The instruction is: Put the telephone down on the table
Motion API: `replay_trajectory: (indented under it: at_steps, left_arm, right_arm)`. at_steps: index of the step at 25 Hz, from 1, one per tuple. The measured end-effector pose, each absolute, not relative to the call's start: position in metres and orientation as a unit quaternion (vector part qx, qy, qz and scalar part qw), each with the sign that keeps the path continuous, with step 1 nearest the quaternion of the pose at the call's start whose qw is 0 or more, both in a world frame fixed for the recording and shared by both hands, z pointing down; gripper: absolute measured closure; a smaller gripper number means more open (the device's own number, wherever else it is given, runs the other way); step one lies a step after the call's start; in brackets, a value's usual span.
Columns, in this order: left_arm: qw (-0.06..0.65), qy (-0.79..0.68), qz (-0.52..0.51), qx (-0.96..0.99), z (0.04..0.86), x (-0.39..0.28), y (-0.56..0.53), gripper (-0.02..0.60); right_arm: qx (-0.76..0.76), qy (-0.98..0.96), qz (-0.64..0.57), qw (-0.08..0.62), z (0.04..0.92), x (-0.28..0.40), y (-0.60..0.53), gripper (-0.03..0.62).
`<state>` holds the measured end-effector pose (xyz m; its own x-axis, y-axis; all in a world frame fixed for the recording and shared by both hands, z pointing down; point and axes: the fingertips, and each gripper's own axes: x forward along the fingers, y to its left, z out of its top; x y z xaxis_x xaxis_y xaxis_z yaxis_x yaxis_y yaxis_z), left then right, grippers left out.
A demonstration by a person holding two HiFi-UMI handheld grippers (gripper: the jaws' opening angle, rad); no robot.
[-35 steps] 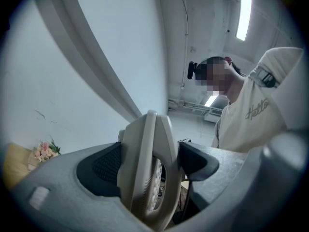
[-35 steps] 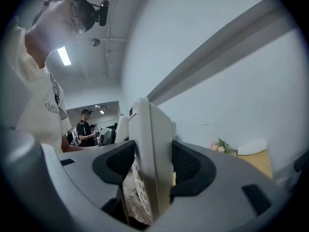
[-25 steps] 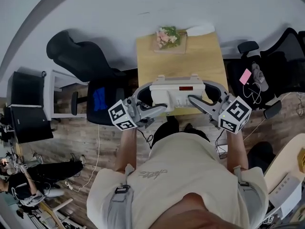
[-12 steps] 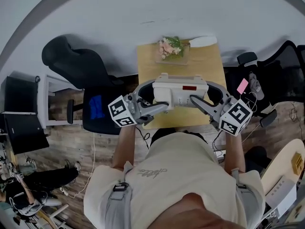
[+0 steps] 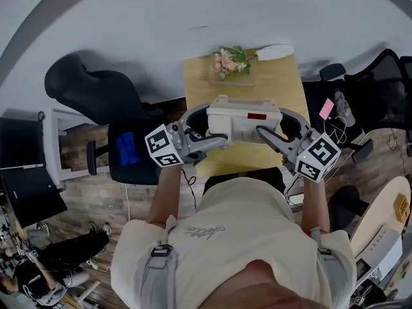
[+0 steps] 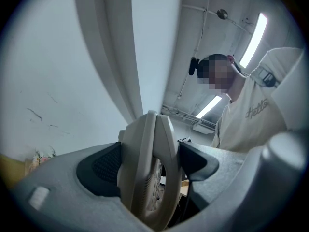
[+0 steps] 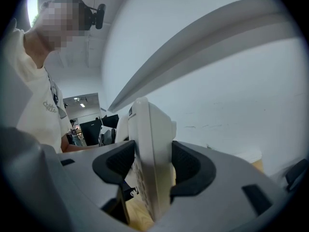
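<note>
A white desk telephone (image 5: 243, 121) with a small red display hangs in the air above the near part of the wooden table (image 5: 199, 76). My left gripper (image 5: 210, 132) is shut on its left end, and my right gripper (image 5: 265, 134) is shut on its right end. In the left gripper view the telephone's edge (image 6: 147, 168) stands clamped between the two dark pads. The right gripper view shows the other edge of the telephone (image 7: 149, 163) pinched the same way, with wood below it.
A bunch of pink flowers (image 5: 228, 62) on a small tray sits at the table's far edge, next to a white object (image 5: 273, 51). Black office chairs stand left (image 5: 106, 98) and right (image 5: 360, 89) of the table. A white wall lies beyond it.
The telephone and both grippers have moved slightly forward over the table, still held at both ends. The view has shifted forward with them.
</note>
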<state>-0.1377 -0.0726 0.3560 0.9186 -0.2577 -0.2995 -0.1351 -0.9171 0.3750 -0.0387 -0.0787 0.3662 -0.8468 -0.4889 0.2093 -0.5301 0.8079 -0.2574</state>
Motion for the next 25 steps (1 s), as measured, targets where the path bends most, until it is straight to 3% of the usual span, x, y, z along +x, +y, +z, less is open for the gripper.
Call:
replay_trajectory:
  at_steps: [25]
  left_arm:
    - [0.172,-0.208,-0.177,0.946,0.358,-0.084,-0.104,0.215]
  right_arm:
    - [0.169,-0.971,0.163,0.042,0.374,0.014,-0.129,0.364]
